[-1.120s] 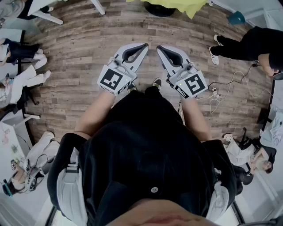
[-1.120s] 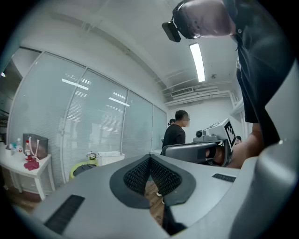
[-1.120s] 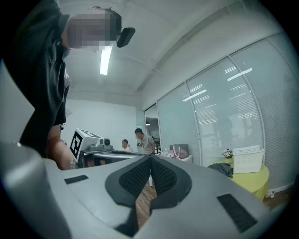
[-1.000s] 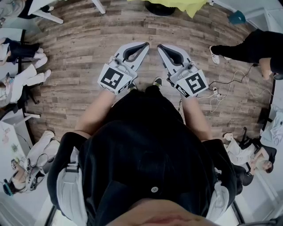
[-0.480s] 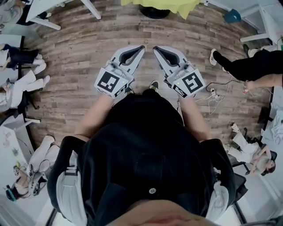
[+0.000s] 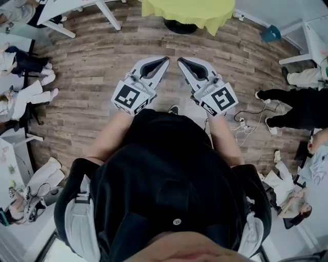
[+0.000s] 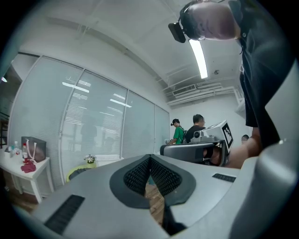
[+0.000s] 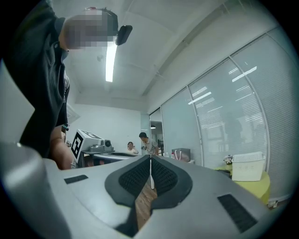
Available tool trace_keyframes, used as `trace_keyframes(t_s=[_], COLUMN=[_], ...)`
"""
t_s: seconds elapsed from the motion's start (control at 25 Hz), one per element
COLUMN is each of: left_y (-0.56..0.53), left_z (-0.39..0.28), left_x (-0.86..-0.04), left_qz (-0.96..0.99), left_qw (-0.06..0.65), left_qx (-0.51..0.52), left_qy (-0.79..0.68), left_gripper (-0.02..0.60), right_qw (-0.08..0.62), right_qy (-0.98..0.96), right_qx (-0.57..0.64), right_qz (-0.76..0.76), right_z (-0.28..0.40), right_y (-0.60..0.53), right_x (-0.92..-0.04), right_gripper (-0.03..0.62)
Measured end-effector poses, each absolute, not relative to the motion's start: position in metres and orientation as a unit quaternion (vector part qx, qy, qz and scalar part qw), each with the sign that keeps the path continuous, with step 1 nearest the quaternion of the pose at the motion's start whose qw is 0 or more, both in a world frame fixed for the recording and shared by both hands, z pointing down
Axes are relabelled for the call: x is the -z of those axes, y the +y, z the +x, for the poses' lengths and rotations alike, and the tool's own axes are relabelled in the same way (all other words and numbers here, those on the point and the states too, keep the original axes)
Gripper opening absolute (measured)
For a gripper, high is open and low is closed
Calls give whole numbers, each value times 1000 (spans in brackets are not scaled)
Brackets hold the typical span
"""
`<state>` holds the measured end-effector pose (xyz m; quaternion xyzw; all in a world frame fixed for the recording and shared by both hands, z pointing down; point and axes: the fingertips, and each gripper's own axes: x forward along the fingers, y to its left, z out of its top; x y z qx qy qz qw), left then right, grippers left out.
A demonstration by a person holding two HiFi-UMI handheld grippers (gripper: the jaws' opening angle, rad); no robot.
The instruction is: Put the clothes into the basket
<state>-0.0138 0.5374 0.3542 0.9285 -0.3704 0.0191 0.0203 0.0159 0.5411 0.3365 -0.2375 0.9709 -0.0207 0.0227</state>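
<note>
No clothes show in any view. The only likely basket (image 8: 247, 167) is a white perforated box on the yellow-covered table (image 6: 187, 13), seen at the right edge of the right gripper view. In the head view that table lies at the top centre, cut off by the frame, and the box cannot be made out there.

The left gripper (image 6: 165, 60) and the right gripper (image 6: 181, 60) are held side by side in front of the person's torso. Their tips lean toward each other, near but apart, and aim at the table. In each gripper view the ribbed pads meet with nothing between them, so both are closed and empty.

This looks like the approach, with no garment picked up yet. The next move probably calls for getting closer to the table, finding a piece of clothing, and parting the jaws before reaching.

Below is a wood-plank floor (image 6: 92, 77). Cables (image 6: 246, 123) trail at centre right, white table legs (image 6: 107, 10) stand at the upper left, and other people sit or stand along both side edges. The gripper views show glass walls with blinds and a ceiling strip light (image 8: 110, 60).
</note>
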Motion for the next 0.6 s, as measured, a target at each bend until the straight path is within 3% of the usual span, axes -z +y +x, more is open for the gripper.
trace_keyframes(t_s=[0.6], left_y=[466], left_z=[-28], left_x=[-363], left_qz=[924], left_qw=[26], left_qx=[-14], left_qy=[-382], left_gripper=[9], right_qw=[5], right_qy=[973], right_qx=[28], right_qz=[-230], right_z=[-2], right_y=[466], right_x=[-347], right_gripper=[26])
